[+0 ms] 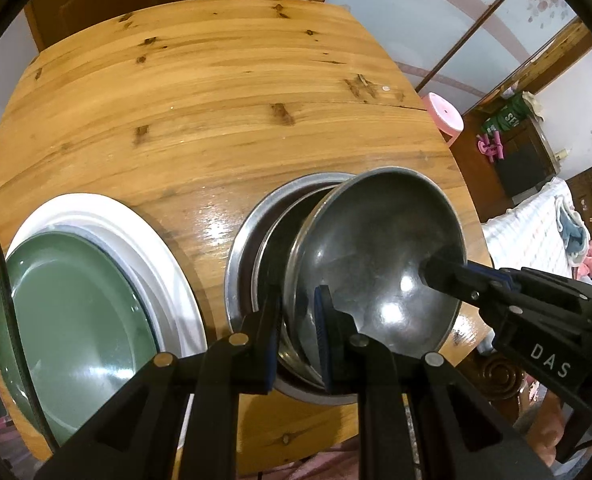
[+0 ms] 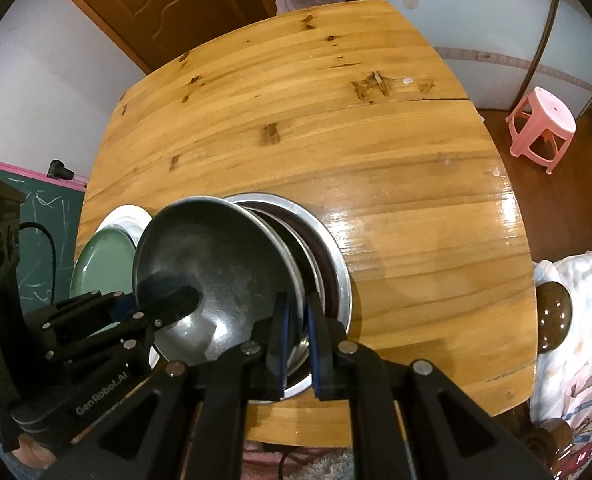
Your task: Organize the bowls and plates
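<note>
A steel bowl [image 1: 379, 256] tilts inside a stack of steel bowls [image 1: 248, 240] on the wooden table [image 1: 200, 100]. My left gripper [image 1: 296, 344] is shut on the tilted bowl's near rim. My right gripper [image 2: 297, 340] is shut on the opposite rim of the same bowl [image 2: 216, 256]; it shows in the left wrist view [image 1: 451, 276] at the right. The stack [image 2: 335, 256] lies under the tilted bowl. A green plate [image 1: 76, 316] sits on a white plate [image 1: 152, 240] to the left; both show in the right wrist view [image 2: 104, 256].
A pink stool [image 2: 543, 128] stands on the floor beyond the table's right edge. A bed with a checked cover [image 1: 535, 232] lies to the right. A wooden door [image 2: 168, 4] and a shelf are behind the table.
</note>
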